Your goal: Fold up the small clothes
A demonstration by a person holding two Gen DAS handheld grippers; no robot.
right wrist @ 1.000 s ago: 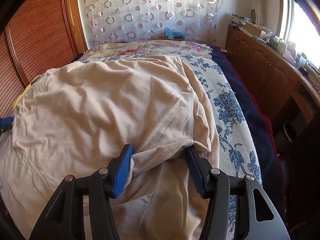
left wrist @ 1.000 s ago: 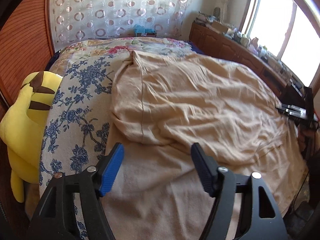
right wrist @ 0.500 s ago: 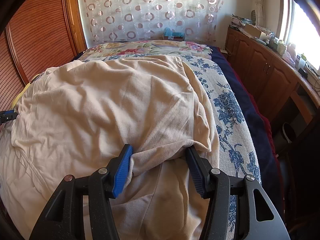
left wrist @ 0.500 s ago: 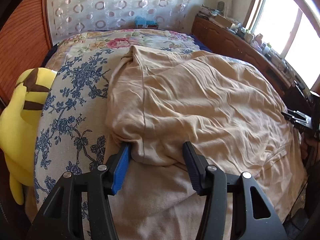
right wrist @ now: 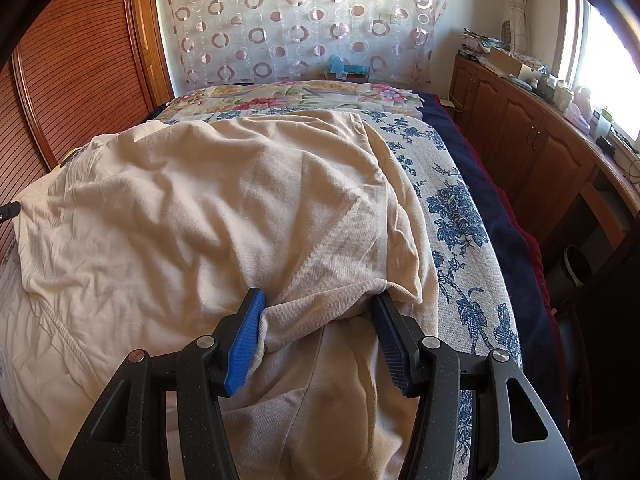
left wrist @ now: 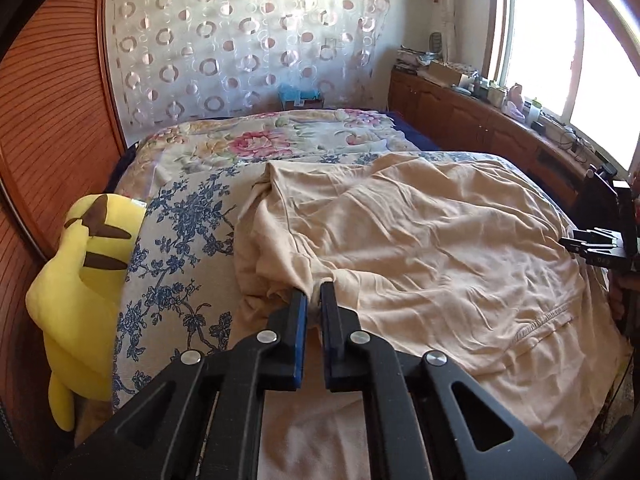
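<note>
A beige garment [left wrist: 420, 248] lies spread and wrinkled over the bed; it also shows in the right wrist view [right wrist: 224, 216]. My left gripper [left wrist: 314, 296] is shut on the garment's folded edge at its near left side. My right gripper [right wrist: 320, 300] is open, its blue pads on either side of a bunched fold of the garment's near right edge. The right gripper also shows at the far right of the left wrist view [left wrist: 592, 244].
The bed has a blue-flower cover [left wrist: 180, 240] and a pink floral quilt [left wrist: 272, 140] at the head. A yellow plush toy [left wrist: 80, 264] lies at the bed's left edge. Wooden cabinets [right wrist: 540, 152] with clutter run along the right under the window.
My left gripper moved forward onto the garment's edge and closed on it. My right gripper stayed open around its fold.
</note>
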